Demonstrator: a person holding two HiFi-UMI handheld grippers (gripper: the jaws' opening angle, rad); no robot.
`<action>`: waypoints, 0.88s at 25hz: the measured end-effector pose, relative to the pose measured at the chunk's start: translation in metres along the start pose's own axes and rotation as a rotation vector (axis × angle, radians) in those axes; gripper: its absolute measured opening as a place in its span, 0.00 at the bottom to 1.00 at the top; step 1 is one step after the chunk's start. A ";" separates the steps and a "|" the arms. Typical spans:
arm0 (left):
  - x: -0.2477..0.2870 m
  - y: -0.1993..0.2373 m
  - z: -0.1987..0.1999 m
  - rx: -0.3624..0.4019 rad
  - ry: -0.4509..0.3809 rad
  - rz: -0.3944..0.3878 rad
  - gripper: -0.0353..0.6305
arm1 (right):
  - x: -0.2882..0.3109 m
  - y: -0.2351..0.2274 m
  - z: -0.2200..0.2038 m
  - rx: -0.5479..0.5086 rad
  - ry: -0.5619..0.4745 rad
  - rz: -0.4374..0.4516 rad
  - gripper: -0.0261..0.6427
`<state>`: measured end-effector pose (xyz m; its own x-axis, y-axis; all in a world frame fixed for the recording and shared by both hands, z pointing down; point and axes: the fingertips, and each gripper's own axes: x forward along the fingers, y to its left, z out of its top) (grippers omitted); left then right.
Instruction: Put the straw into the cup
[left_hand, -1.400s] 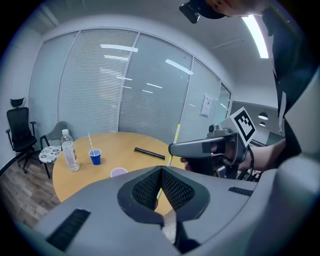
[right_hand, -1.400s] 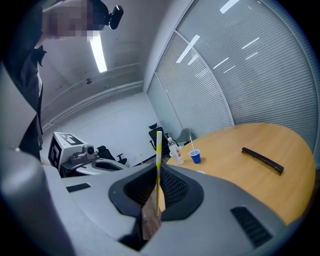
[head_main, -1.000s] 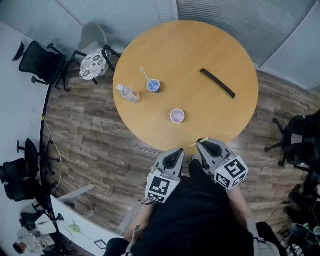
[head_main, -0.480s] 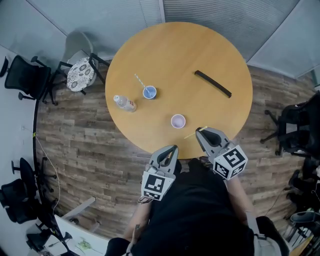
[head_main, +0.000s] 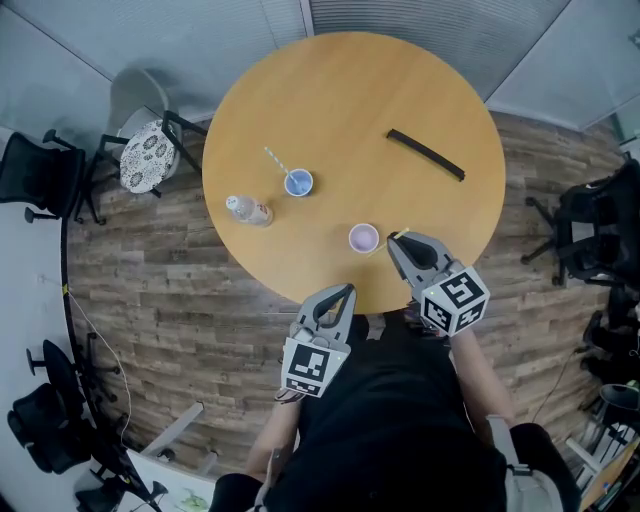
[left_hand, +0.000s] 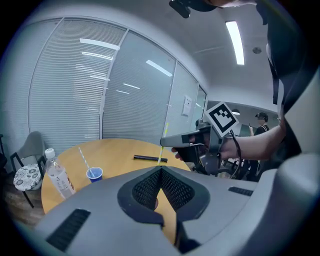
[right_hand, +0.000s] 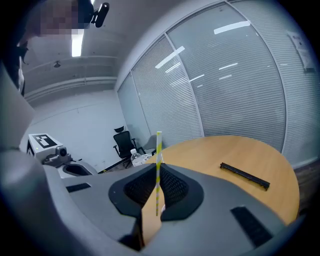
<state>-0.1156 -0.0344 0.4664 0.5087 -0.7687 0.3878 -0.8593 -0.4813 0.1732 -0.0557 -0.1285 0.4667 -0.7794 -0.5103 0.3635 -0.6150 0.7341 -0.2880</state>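
On worktop (head_main: 340, 90) near edge: cup (head_main: 363, 238), w/ right gripper (head_main: 394, 243) just right of it, straw (right_hand: 158, 170) upright in its jaws. Far left: 2nd cup (head_main: 298, 182), bottle (head_main: 248, 210) beside it. Far right: bar (head_main: 426, 155).

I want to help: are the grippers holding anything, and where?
The right gripper pinches the striped straw near its middle; the left gripper holds nothing.

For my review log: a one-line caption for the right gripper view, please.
Right gripper shut on an upright yellow-striped straw, round wooden table beyond.
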 end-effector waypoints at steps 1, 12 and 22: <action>-0.001 0.002 -0.001 0.001 0.004 -0.006 0.07 | 0.004 -0.002 -0.002 0.002 0.002 -0.008 0.09; -0.008 0.013 -0.008 0.002 0.017 -0.030 0.07 | 0.040 -0.022 -0.046 -0.001 0.062 -0.096 0.09; -0.023 0.023 -0.023 -0.025 0.033 -0.010 0.07 | 0.059 -0.029 -0.074 -0.002 0.120 -0.129 0.09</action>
<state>-0.1483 -0.0183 0.4829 0.5154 -0.7496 0.4154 -0.8556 -0.4776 0.1996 -0.0750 -0.1471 0.5628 -0.6736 -0.5434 0.5010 -0.7090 0.6664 -0.2305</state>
